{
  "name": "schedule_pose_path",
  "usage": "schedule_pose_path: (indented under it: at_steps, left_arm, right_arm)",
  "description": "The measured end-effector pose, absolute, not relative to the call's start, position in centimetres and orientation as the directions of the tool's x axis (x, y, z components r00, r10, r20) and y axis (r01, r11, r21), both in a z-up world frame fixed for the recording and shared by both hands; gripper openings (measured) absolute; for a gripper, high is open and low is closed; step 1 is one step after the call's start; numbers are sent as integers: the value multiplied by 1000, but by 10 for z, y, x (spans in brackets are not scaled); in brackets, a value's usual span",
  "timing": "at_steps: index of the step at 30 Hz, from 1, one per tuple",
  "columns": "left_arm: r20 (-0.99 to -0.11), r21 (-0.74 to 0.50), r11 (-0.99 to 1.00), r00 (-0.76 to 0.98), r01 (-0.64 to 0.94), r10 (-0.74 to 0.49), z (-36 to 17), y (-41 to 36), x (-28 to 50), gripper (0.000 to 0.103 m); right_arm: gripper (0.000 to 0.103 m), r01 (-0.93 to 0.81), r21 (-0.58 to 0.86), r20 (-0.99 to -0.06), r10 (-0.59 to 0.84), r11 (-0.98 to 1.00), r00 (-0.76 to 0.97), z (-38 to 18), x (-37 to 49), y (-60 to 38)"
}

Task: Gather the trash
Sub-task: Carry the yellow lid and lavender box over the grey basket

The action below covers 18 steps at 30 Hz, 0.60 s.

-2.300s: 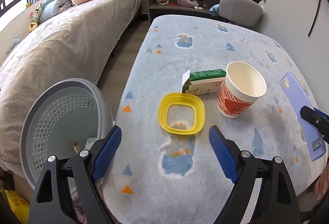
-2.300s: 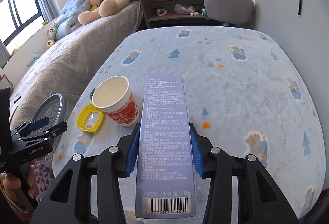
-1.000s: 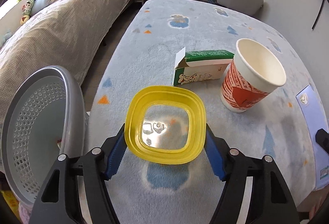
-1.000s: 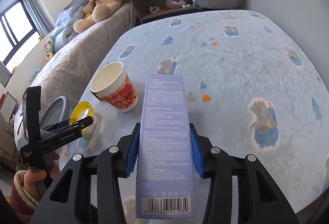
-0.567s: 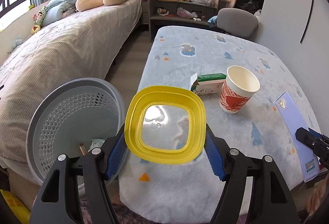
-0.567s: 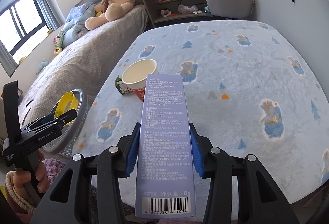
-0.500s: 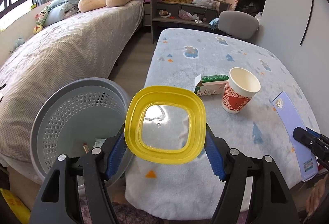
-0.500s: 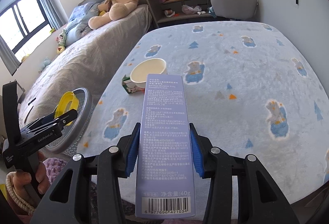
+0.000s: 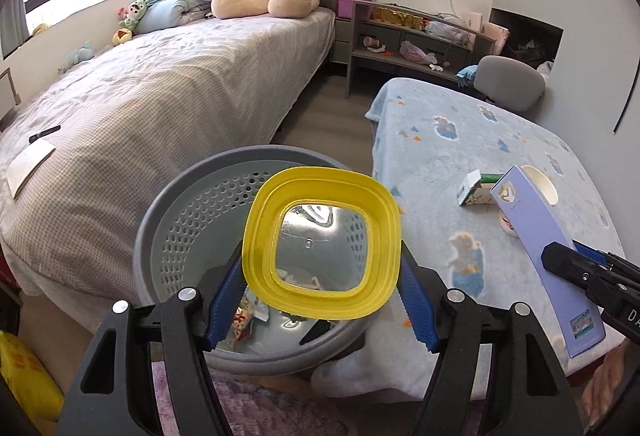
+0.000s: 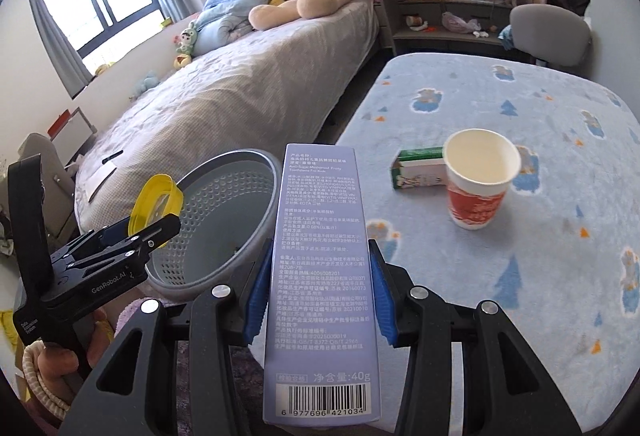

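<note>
The left gripper (image 9: pixel 322 300) is clamped on the yellow lid (image 9: pixel 321 246) and holds it above the grey perforated basket (image 9: pixel 192 220) — some wrappers, it seems, lie at the bottom. The right gripper (image 10: pixel 320 290) grips the lilac toothpaste box (image 10: pixel 320 276) by its long sides, just beside the basket rim. On the blue blanket (image 10: pixel 520 107) stand the paper cup (image 10: pixel 478 179) and the green carton (image 10: pixel 418 167), touching.
</note>
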<state>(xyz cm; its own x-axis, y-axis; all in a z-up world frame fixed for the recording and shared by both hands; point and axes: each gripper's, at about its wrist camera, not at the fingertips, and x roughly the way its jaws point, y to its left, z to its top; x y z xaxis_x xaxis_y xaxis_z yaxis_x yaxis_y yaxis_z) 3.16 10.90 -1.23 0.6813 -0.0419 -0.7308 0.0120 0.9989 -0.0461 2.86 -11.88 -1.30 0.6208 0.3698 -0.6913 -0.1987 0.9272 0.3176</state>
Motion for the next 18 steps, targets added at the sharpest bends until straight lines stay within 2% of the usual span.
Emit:
schedule_pose_path:
  at_steps: [18]
  left_arm:
    - [-756, -17, 996, 652, -93, 48, -25, 180, 60, 68]
  right_arm:
    - [44, -355, 325, -707, 475, 876, 524, -22, 85, -14]
